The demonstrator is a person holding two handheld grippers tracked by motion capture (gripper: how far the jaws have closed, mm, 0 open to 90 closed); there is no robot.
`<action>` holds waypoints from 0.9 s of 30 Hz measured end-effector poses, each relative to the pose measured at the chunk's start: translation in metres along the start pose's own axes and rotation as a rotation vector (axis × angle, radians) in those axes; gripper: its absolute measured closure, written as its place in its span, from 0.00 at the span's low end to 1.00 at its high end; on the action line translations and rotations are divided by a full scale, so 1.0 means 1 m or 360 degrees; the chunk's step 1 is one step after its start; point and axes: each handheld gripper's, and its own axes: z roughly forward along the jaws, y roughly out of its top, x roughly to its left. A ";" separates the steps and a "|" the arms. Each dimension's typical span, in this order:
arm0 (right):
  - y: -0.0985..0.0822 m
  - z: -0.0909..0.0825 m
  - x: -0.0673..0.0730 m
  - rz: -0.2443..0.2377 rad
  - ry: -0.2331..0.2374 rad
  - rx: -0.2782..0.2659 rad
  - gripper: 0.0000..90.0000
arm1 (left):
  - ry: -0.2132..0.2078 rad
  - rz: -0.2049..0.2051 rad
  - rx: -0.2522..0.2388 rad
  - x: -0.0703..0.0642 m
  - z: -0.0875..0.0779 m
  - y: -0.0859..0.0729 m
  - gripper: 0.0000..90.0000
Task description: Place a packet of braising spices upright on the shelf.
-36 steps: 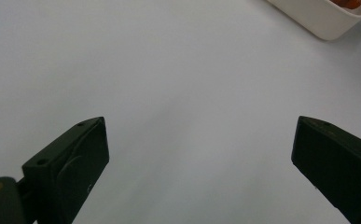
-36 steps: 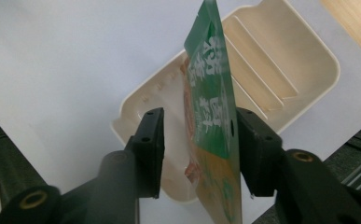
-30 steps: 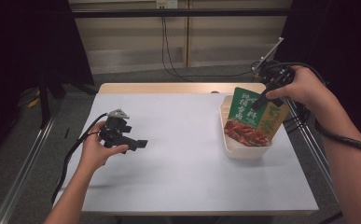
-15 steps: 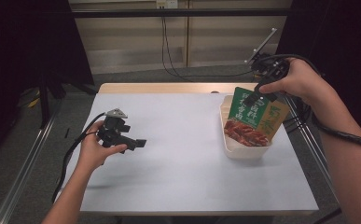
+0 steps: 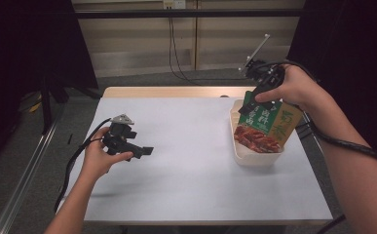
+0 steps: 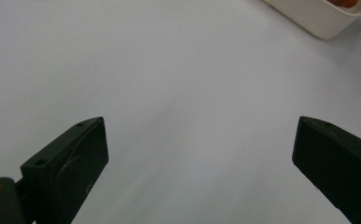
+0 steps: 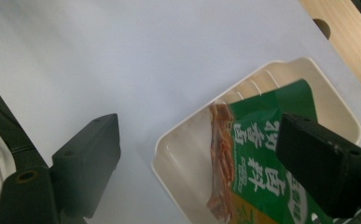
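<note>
Although the green seasoning packet (image 5: 266, 124) stands propped in the cream plastic tray (image 5: 254, 157) at the right side of the table, leaning toward the far right rim, nothing grips it now: our right gripper (image 5: 256, 95) hovers just above its top edge with the jaws spread wide, and in the right gripper view the packet (image 7: 267, 154) lies between and below those parted jaws without touching either. We judge the packet to be a light, flexible foil or plastic pouch, glossy and so likely a little slippery, with soft contents that would let it sag or fold if we pinched it in the middle. The flat sealed strip along its upper edge looks like the firmest place to take hold, with the jaws closing across the thin faces. The tray (image 7: 194, 154) looks stiff and shallow, light enough to slide if we drag the pouch against its wall. Farther out, our left gripper (image 5: 127, 141) rests low over the white table cover (image 5: 191, 165) at the left, well apart from the tray, its jaws likewise wide apart and empty, as the left gripper view shows above the bare surface (image 6: 178, 79).
</note>
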 end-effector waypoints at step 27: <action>0.003 0.073 0.035 -0.0158 0.0102 -0.0014 0.12 | 0.0020 -0.0048 -0.0015 0.010 -0.003 -0.020 0.04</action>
